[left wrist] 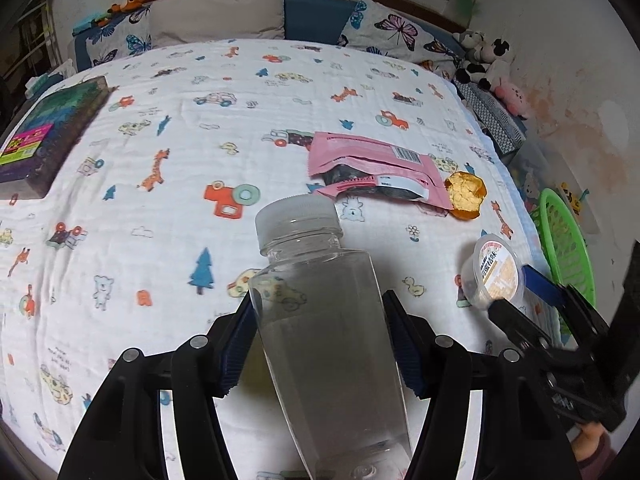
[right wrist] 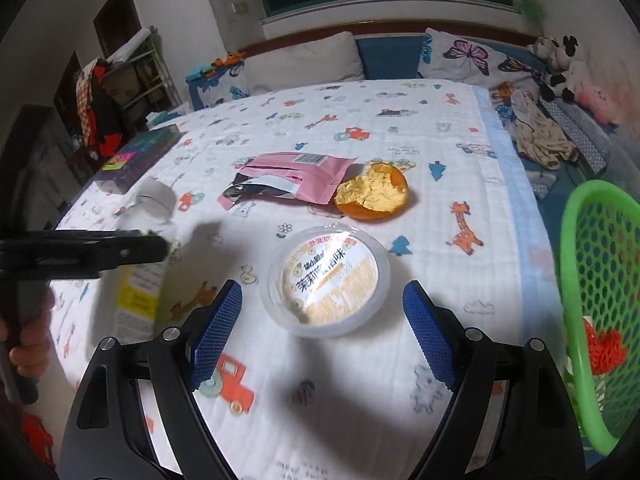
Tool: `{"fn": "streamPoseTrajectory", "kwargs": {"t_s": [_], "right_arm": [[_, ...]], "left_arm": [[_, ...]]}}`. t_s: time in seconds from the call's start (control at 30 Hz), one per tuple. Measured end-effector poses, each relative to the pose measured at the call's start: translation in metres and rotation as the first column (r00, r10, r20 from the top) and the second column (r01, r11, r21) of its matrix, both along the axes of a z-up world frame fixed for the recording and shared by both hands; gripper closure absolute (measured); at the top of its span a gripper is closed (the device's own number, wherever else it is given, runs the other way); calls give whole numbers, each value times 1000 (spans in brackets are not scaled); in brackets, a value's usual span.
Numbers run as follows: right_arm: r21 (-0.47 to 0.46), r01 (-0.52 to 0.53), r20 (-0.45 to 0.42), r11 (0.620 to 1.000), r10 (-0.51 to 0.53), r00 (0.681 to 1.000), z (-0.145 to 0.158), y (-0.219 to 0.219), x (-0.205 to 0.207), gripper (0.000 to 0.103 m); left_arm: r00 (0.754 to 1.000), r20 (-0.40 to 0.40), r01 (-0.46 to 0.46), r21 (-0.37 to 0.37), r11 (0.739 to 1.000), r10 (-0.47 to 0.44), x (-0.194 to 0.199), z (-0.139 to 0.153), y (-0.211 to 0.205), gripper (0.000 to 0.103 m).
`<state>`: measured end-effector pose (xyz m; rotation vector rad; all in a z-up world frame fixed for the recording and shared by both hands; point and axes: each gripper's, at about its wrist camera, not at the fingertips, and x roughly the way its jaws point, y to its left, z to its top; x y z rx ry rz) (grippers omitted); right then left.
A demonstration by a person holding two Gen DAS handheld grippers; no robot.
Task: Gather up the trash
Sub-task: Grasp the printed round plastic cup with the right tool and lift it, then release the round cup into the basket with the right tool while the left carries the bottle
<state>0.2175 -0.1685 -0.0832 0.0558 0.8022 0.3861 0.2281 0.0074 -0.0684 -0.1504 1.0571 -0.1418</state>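
My left gripper (left wrist: 320, 304) is shut on a clear plastic bottle (left wrist: 320, 300) with a white cap and holds it above the bed; the bottle also shows in the right wrist view (right wrist: 140, 272). My right gripper (right wrist: 322, 300) is open, its blue pads either side of a round plastic cup with a printed lid (right wrist: 326, 280), which lies on the bedsheet and also shows in the left wrist view (left wrist: 494, 274). A pink wrapper (right wrist: 296, 176) and an orange peel (right wrist: 372, 192) lie further back. A green mesh basket (right wrist: 600, 280) stands at the right.
A dark book (left wrist: 48, 132) lies at the bed's left edge. Pillows (left wrist: 216, 12) and plush toys (left wrist: 484, 60) line the headboard and right side. The wall is close on the right. Clothes (right wrist: 540, 132) lie beside the bed.
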Motion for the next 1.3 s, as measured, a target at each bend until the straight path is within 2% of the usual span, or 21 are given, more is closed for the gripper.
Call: {"fn": "streamPoseTrajectory", "kwargs": {"t_s": [0.13,0.27,0.3,0.8,1.07,1.3], "right_arm": [[-17,2,-20,1000,-2,1000,-7,7,8,22],[-27,6,-34,1000,-7,999,-11,11,14,31],[-24,10,-38,1000,-11,999,-12,10,14,37],[22,45,3,999,-45,999,6,-15,-7,38],[59,155,35,986,-158,987,25,-77,-27,38],[51,331,14,942,-332,943,24,-160,-33,38]], "left_arm": [[1000,8,0,-15,1000,0,-3,1,7,43],[1000,11,-1,-24,1000,2,-4,0,10,43],[1000,12,-1,-26,1000,1,-4,0,10,44],[997,39,61,-37,997,-59,-9,11,-13,44],[989,69,132,-68,989,-128,-9,25,-43,45],[978,101,192,-94,977,-183,-5,40,-73,45]]}}
